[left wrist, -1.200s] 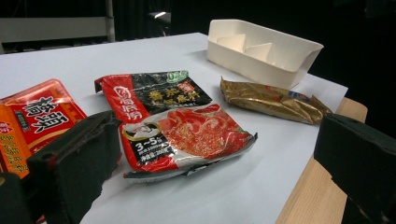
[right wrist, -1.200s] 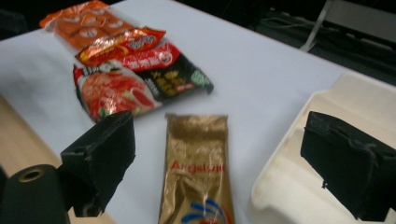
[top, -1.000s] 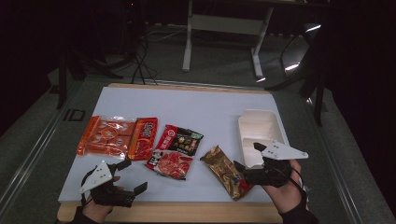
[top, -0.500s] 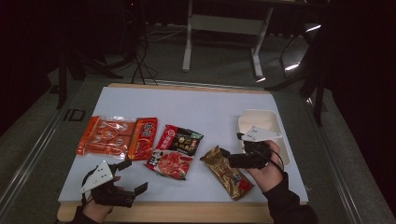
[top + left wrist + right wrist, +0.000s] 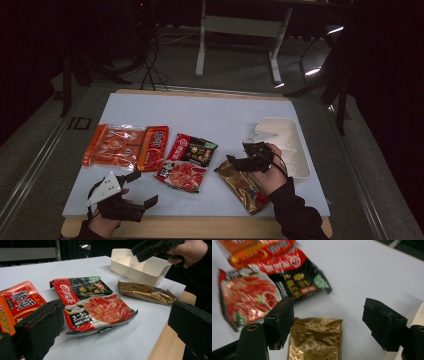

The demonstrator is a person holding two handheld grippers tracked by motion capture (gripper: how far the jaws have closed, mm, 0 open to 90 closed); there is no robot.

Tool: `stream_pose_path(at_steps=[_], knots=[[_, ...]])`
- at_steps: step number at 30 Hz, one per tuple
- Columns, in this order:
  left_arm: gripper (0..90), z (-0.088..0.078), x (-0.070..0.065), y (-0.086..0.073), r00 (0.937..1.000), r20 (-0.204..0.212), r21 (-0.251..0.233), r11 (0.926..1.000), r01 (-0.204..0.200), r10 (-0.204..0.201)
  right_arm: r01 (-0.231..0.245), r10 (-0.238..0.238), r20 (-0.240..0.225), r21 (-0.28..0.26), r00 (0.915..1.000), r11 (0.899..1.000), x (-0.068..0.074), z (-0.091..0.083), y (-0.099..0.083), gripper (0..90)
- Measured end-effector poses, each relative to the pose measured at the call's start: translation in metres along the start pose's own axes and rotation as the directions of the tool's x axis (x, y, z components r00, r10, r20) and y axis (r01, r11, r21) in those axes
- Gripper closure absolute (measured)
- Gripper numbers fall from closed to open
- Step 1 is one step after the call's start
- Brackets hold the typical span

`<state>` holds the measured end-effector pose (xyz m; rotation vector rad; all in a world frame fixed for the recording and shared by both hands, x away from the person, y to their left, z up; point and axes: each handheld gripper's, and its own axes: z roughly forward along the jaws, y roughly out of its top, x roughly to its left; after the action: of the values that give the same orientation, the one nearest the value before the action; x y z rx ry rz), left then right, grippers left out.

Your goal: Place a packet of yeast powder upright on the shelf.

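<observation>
Right gripper [image 5: 328,325] now over gold packet [image 5: 315,338], seemingly untouched.

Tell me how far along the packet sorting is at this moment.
Nothing looks done: the white tray holds no packets and all five packets lie on the table. In hand: the right gripper, open, hovers over the gold packet. The left gripper sits open, idle.

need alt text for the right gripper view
The right gripper, its black jaws open, hovers over the top edge of a gold foil packet on a white table. Red and black snack packets lie beyond it.
</observation>
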<state>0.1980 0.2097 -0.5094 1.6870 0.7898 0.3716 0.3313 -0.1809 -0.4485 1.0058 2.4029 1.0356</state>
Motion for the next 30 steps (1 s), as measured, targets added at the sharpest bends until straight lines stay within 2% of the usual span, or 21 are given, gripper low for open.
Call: stream_pose_path(at_steps=[7,10,18,22,23,28,30], knots=[[0.9,0.0,0.0,0.0,1.0,0.002,0.003,1.0,0.001,-0.001,-0.027,0.027,0.011,0.054,0.9996,0.998,-0.007,0.02,-0.003,31.6],[0.9,0.001,0.0,0.0,1.0,0.004,0.006,1.0,0.002,-0.002,-0.02,0.019,0.016,0.086,0.9997,0.996,-0.007,0.03,-0.006,32.6],[0.9,0.001,0.001,0.0,1.0,0.005,0.006,1.0,0.007,-0.007,-0.031,0.028,0.022,0.177,0.9994,0.984,-0.008,0.054,-0.013,37.5],[0.9,0.001,0.001,0.0,1.0,0.007,0.01,0.9999,0.005,-0.005,-0.037,0.032,0.029,0.193,0.9991,0.981,-0.007,0.06,-0.013,40.4],[0.9,0.001,0.001,0.0,0.9999,0.008,0.007,0.9999,0.007,-0.007,-0.037,0.028,0.045,0.213,0.9986,0.976,-0.006,0.066,-0.013,40.8],[0.9,0.001,0.001,0.0,0.9999,0.009,0.009,0.9999,0.006,-0.007,-0.065,0.05,0.068,0.249,0.9965,0.966,-0.008,0.074,-0.018,41.0],[0.9,0.001,0.001,0.0,0.9999,0.01,0.008,0.9999,0.008,-0.008,-0.09,0.076,0.063,0.267,0.9952,0.96,-0.01,0.076,-0.02,41.0]])
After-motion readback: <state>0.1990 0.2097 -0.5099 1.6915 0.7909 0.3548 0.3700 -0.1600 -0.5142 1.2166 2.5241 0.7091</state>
